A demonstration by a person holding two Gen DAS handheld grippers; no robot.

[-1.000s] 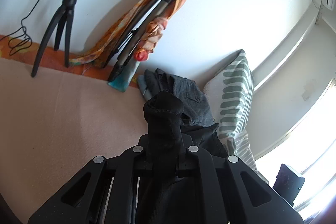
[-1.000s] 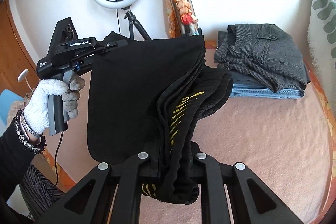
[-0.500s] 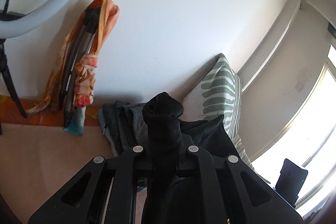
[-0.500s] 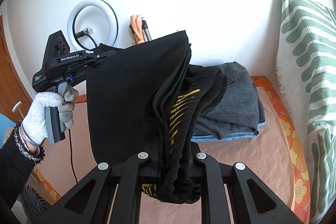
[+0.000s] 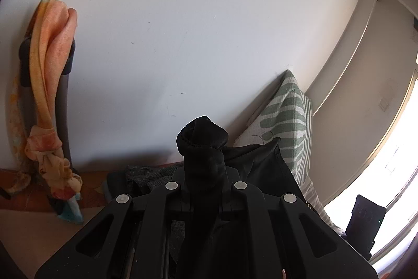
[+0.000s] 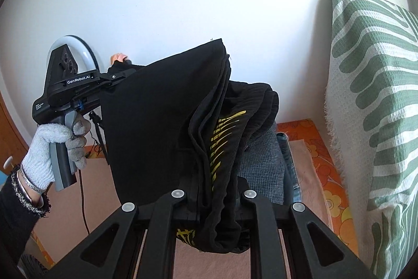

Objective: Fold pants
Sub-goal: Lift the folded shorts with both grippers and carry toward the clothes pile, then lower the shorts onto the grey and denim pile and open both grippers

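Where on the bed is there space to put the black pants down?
Bare pink blanket shows in a strip between the stack of folded clothes and the green-striped pillow. There is more below the left hand-held gripper, near the dangling cable. The back corner by the wall is crowded by the stack, with the black pants hanging over it.

A bed with a pinkish-beige cover (image 6: 305, 174) carries a stack of folded garments (image 6: 263, 169), grey on top of blue denim, near the wall. A green-patterned pillow (image 6: 373, 101) stands along its right edge.
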